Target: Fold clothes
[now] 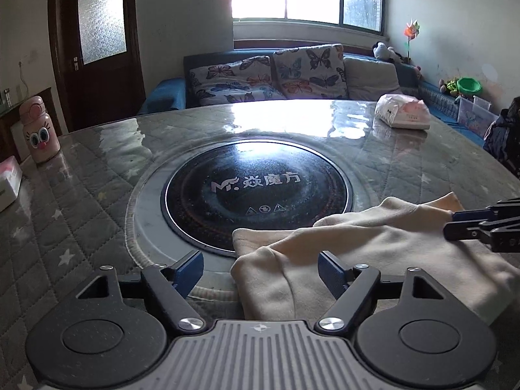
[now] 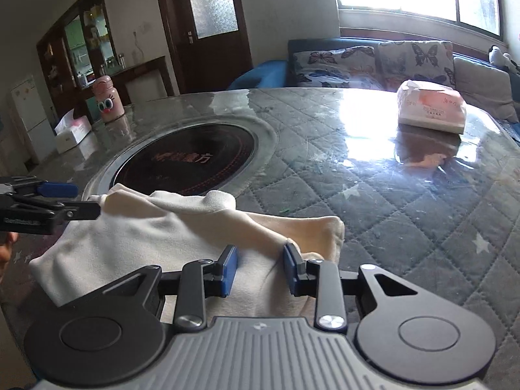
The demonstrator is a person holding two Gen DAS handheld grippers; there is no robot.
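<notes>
Tabletop (image 1: 81, 195): rumpled cream garment (image 1: 373, 253)

A plain cream fleece garment (image 2: 156, 237) is lying on a grey quilted table cover (image 2: 406, 214) showing white stars. At twelve o'clock, white sofa cushions (image 1: 269, 74) are displaying blue and orange butterflies. At nine o'clock, a pink cartoon-eyed flask (image 1: 39, 130) is standing. Blue gripper pads (image 2: 229, 269) are showing.
</notes>
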